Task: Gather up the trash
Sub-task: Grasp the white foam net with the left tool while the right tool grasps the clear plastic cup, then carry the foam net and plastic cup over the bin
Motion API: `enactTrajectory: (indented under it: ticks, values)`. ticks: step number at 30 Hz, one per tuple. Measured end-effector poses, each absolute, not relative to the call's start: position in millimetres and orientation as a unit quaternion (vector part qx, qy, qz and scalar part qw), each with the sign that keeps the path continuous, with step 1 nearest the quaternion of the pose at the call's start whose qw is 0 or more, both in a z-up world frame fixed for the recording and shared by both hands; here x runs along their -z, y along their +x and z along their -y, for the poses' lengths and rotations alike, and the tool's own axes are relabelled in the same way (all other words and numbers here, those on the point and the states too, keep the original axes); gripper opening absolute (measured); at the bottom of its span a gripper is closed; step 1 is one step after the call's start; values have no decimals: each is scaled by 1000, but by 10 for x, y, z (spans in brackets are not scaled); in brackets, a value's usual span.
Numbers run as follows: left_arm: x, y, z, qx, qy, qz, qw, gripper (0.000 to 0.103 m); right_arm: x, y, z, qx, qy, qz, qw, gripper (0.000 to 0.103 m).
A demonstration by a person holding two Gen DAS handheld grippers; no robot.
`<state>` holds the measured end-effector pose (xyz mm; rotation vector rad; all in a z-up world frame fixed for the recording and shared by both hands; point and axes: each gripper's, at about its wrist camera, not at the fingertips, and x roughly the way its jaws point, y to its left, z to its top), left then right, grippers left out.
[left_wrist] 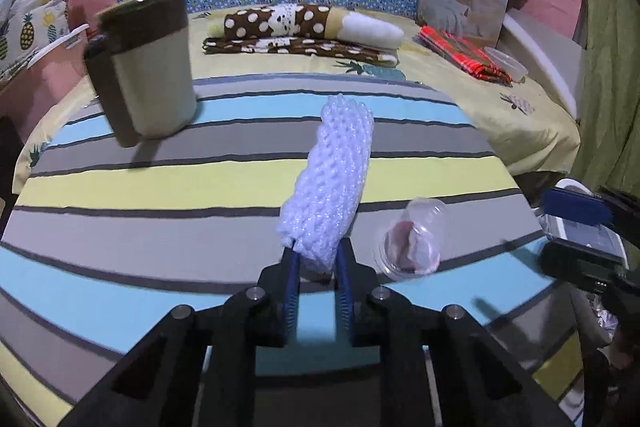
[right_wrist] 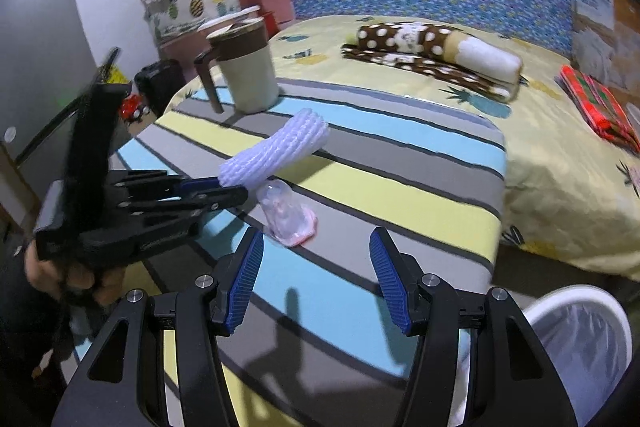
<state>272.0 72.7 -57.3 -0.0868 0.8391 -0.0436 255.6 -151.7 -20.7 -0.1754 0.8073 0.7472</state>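
Left gripper [left_wrist: 316, 267] clamps foam net [left_wrist: 328, 175] by its near end; right gripper [right_wrist: 316, 279] spread, empty.
Net looks light, squashy; plastic cup [left_wrist: 412, 239] near striped mat's [left_wrist: 160, 187] near edge, thin, crushable — pinch rim.

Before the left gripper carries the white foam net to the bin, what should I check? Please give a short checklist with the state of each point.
1. Left gripper shut on the white foam net: ok, the blue pads pinch its near end.
2. Net lifted off the striped cloth: cannot tell; most of it looks raised in the right wrist view.
3. Right gripper free: ok, open and holding nothing.
4. Clear plastic cup apart from the net: ok, it lies on its side just right of the left gripper.
5. Bin open to receive: ok, a white rim with a liner shows below the bed edge.
6. Mug out of the way: ok, far left.
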Motion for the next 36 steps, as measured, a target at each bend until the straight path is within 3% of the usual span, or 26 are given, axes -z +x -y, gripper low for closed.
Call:
enactTrajectory:
  ticks: [11,18,36]
  values:
    - [544,2458,-951,-2,-72,-406,911,19,339,2652,1156,-373,-123,-388,834,56]
    - [579,2390,-997,-4,-80,-410,908,19,448,2756,1078,-371,-113,-406,828,35]
    - [439,2114,-719,19,-87,-395,914,19,119,2387,1441,-351,-84,-375,854,34]
